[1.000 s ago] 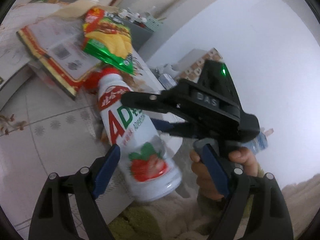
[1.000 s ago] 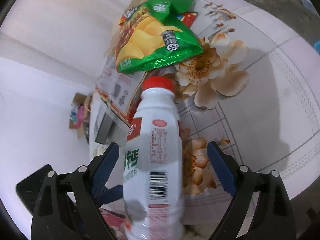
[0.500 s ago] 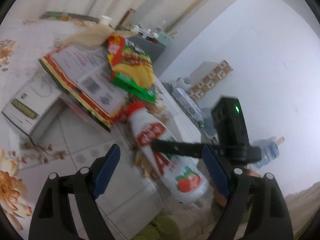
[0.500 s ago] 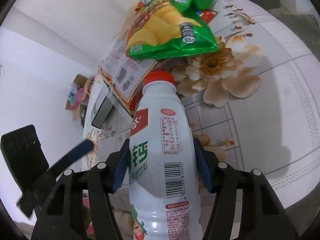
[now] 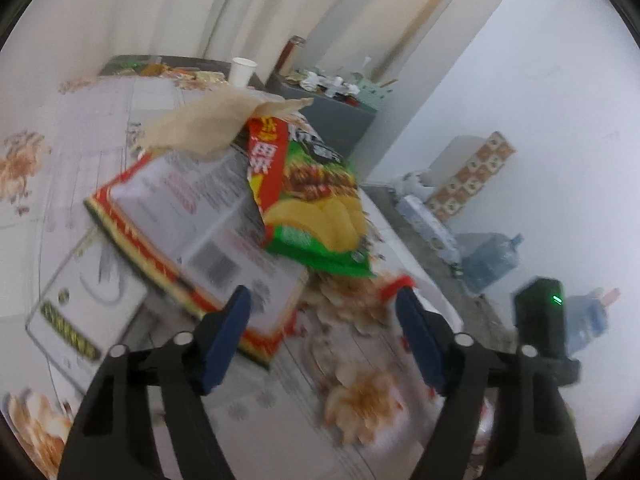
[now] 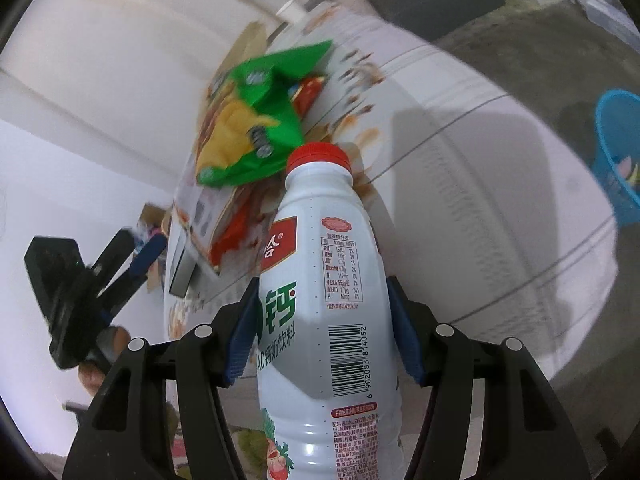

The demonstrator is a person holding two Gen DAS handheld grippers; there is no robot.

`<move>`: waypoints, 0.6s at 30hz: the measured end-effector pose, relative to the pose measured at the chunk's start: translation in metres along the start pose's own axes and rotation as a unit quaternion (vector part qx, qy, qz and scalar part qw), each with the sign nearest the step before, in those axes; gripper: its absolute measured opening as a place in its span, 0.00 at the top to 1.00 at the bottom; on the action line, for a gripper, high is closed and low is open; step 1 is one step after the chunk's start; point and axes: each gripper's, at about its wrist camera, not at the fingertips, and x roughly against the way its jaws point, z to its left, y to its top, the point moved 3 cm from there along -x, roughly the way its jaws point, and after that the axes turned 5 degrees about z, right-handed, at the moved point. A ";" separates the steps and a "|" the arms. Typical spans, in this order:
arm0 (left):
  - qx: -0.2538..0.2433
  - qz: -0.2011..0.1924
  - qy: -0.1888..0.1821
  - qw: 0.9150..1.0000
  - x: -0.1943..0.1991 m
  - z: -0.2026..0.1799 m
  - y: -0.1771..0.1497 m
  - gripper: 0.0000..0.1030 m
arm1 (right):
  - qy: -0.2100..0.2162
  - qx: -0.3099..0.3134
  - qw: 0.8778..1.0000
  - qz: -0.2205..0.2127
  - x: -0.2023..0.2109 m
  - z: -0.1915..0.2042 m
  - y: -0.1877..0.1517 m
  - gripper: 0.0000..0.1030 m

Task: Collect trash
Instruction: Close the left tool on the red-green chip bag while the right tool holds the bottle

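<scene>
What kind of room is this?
Probably a lived-in home room, maybe a dining area: a flowered tablecloth, a chip bag and paper cup on it, water jugs by the wall.

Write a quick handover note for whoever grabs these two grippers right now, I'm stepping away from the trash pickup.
Right gripper: shut on the white plastic drink bottle with a red cap, held clear of the floral tablecloth.
Left gripper: jaws just closing, nothing between them, aimed at the pile.
On the table: green crisp bag lying on a red-edged flattened carton, with crumpled brown paper behind.
Blue plastic basket stands on the floor beyond the table.
Done: bottle picked up. Left: bin it, then collect the rest.
</scene>
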 end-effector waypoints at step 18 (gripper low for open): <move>0.030 0.022 0.096 0.995 -0.067 0.035 0.092 0.53 | 0.030 -0.019 0.999 -0.019 0.032 -0.038 0.006 0.45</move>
